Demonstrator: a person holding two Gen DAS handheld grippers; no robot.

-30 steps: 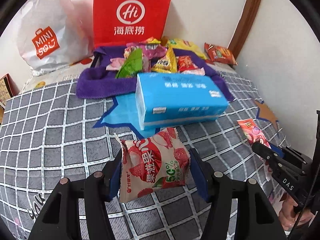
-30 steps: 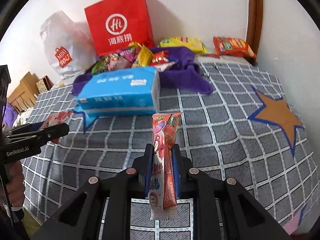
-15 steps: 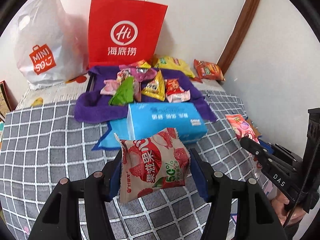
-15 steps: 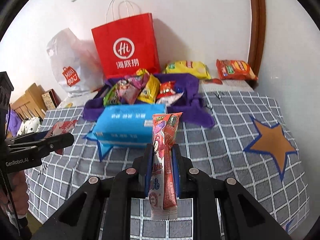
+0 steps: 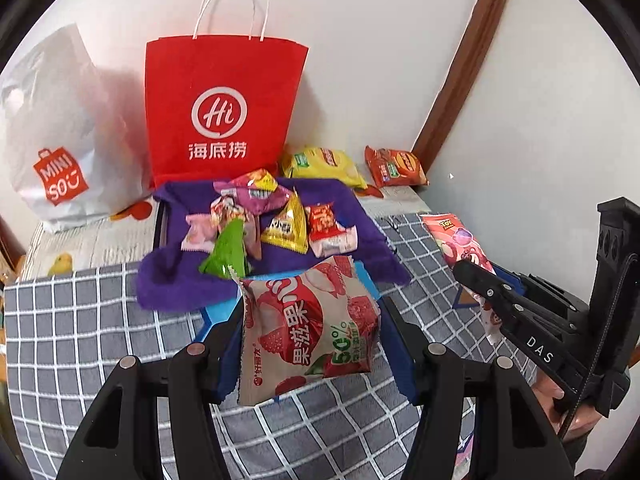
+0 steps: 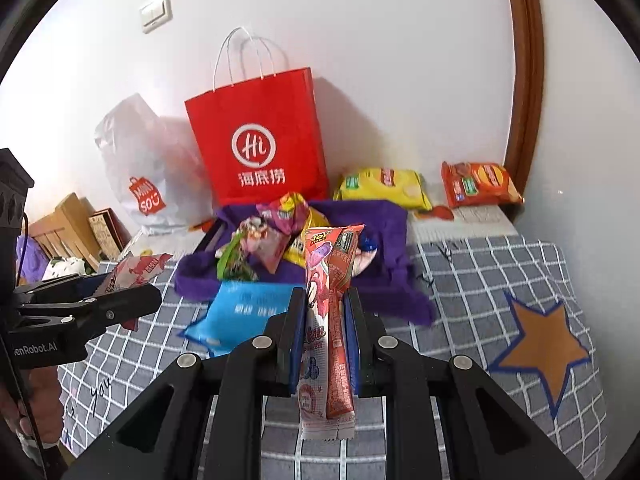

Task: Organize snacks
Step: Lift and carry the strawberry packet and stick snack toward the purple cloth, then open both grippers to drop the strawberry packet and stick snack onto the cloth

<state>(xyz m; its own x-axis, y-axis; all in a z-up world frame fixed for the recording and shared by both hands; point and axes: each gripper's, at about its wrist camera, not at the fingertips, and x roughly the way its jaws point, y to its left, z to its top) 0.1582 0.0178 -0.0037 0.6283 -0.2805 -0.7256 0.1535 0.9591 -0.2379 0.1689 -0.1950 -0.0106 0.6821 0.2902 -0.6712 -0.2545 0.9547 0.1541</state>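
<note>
The surface is a bed [image 6: 500,272] with a grey cover checked in white lines, and there's an orange star [image 6: 544,344] with a blue outline on it, right of the red bag [image 6: 260,140]. That bag stands upright against a plain white wall, white handles up. Left of the bag slumps a white plastic bag [image 5: 52,132]. Right of it lie a yellow packet [image 6: 384,186] and an orange packet [image 6: 480,184], near a brown wooden door frame [image 6: 528,80]. A light switch [image 6: 157,12] sits on the wall up and left of the bag.

Right in front of the bag there's a purple cloth [image 5: 176,276] with a heap of small snacks [image 5: 260,220] on it, and closer than that a blue pack [image 6: 240,312] lying on the cover.

Left gripper [image 5: 310,320]: fingers part-open, clamped on a puffy lychee pouch [image 5: 308,320], held up in the air in front of the bag. Right gripper [image 6: 326,320]: fingers nearly together, pinching a thin red stick pack [image 6: 332,280] that stands upright, also in front of the bag.
</note>
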